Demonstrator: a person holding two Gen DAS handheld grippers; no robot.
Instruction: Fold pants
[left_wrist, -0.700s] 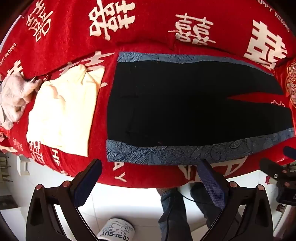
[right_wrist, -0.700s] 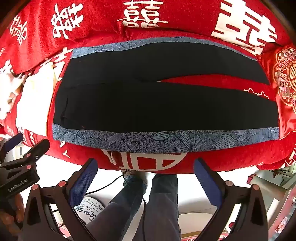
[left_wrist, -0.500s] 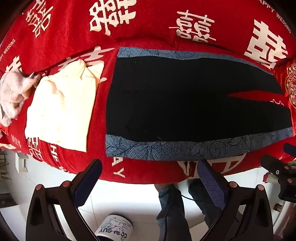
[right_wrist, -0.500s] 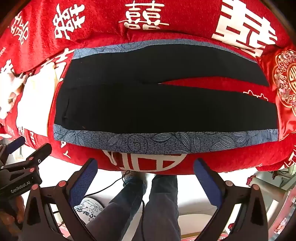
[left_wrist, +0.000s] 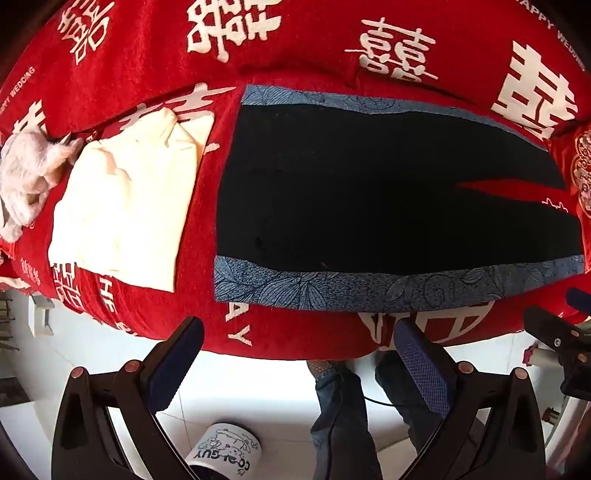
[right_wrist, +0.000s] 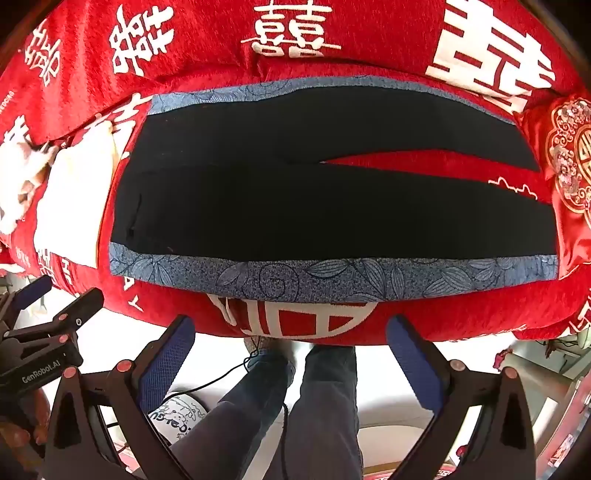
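Pants, black with a blue patterned band down each outer seam, lie flat and unfolded across a red bedspread printed with white characters. The waist points toward a cream garment at one end, the two legs split toward a red embroidered cushion at the other. Folding appears not yet begun.

Risk, judged from this layout: the near seam band runs along the edge of the bed, so a grab that catches only the top layer could peel the fabric apart instead of carrying the whole leg over. Fingers that dig too deep could pinch the bedspread with it and drag both. A lift from only one end could let the other end sag and skew the fold. The cream garment lies just beside the waist and could be snagged by a wide sweep.

The left gripper hangs off the bed's near edge, above the white floor, its blue pads spread wide and holding nothing, touching nothing. The right gripper hovers likewise just short of the bed, jaws fully parted and empty, over the person's jeans.
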